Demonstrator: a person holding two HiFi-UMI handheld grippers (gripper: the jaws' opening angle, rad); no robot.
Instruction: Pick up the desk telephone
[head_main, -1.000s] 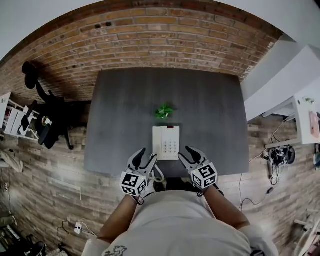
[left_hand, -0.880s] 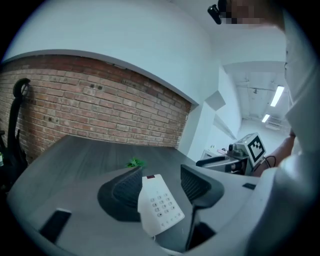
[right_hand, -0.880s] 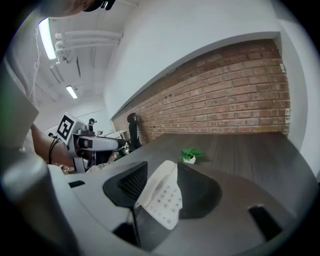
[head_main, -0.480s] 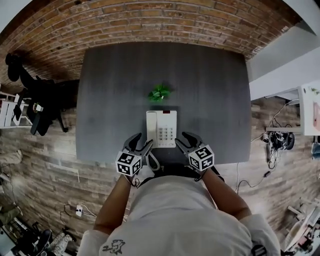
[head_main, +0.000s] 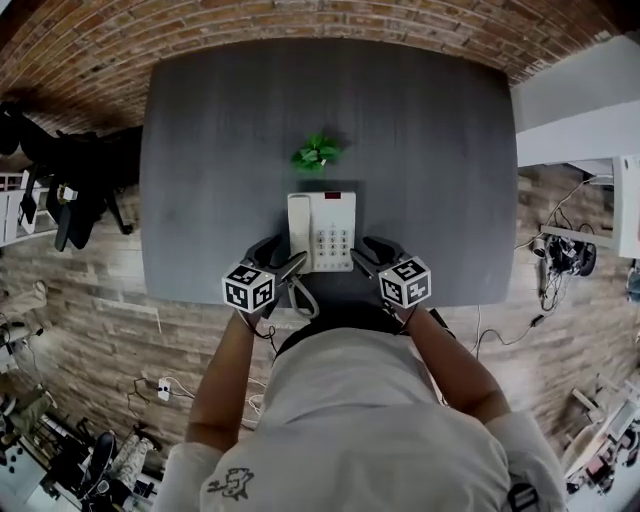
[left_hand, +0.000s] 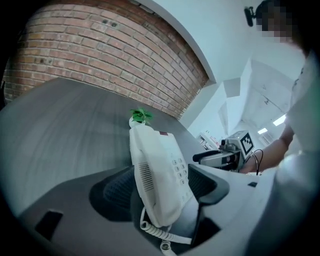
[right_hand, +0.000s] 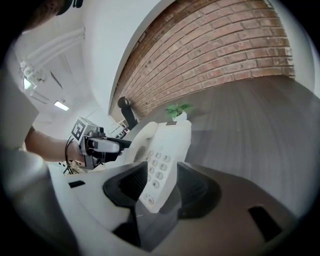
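A white desk telephone (head_main: 322, 232) lies flat near the front edge of the dark grey table (head_main: 200, 150), handset on its left side and keypad on the right. My left gripper (head_main: 280, 256) is at the phone's near left corner. In the left gripper view its jaws have just been opening and stand wide, with the handset end (left_hand: 155, 170) between them and no pad seen pressing. My right gripper (head_main: 371, 251) is at the near right corner. It is open, and the keypad corner (right_hand: 159, 175) sits between its jaws.
A small green plant (head_main: 316, 153) stands just behind the phone. The coiled cord (head_main: 301, 296) hangs over the table's front edge. A black office chair (head_main: 60, 190) stands left of the table, and cables (head_main: 560, 255) lie on the floor to the right.
Both grippers have come down and forward from in front of the table to the phone's near corners. The left jaws stand wider. The phone has not moved.
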